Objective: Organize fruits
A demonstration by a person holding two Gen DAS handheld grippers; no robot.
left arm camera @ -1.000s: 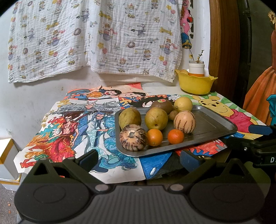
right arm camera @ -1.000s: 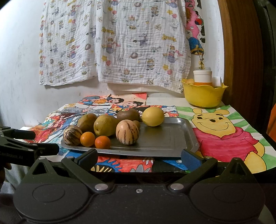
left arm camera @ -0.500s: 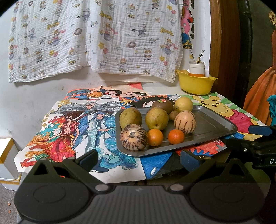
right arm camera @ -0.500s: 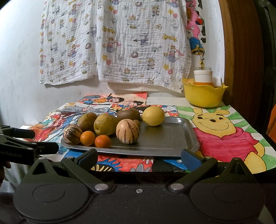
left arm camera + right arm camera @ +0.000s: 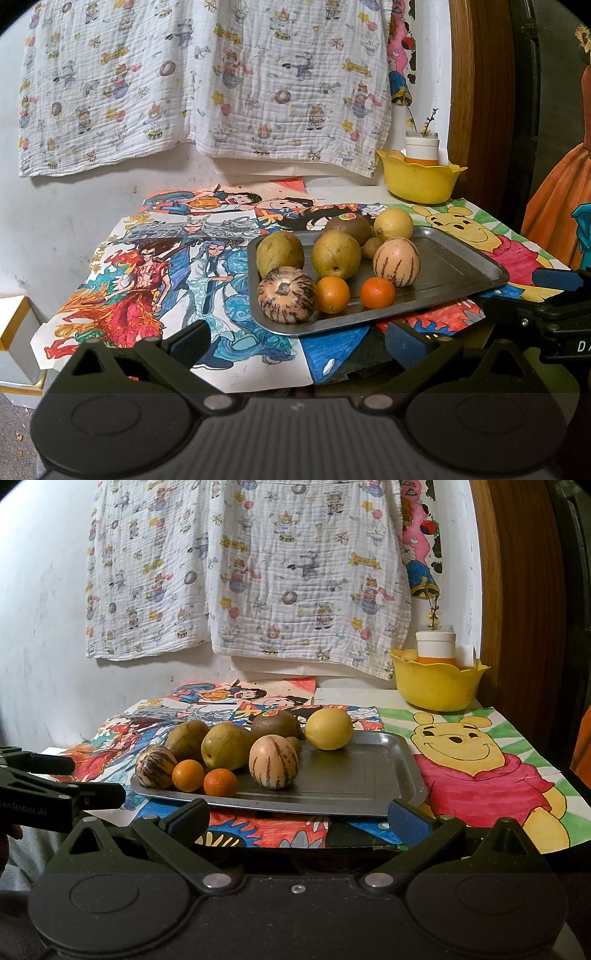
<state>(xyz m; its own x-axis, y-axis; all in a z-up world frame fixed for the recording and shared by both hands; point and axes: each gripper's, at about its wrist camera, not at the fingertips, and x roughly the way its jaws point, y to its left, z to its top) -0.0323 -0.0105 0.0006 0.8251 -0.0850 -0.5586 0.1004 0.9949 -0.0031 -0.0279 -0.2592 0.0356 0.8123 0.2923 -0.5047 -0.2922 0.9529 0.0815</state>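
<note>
Compared with one second ago almost nothing differs: both views sit a little nearer to the metal tray (image 5: 461, 273), and no fruit has moved. The left claw (image 5: 297, 338) and the right claw (image 5: 299, 814) are both apart and hold nothing, low before the tabletop (image 5: 354, 696) edge.

The tray lies on coloured drawings (image 5: 177, 273); its long axis runs left to right in the right wrist view. All fruit is crowded on its left half: two striped melons (image 5: 273, 762), two small oranges (image 5: 220, 782), two green-brown pears (image 5: 225, 746), a kiwi (image 5: 347, 229) with a round sticker that I cannot read, and a lemon (image 5: 328, 728).

The left claw's body reads "enRobot.AI" (image 5: 22, 811).
</note>
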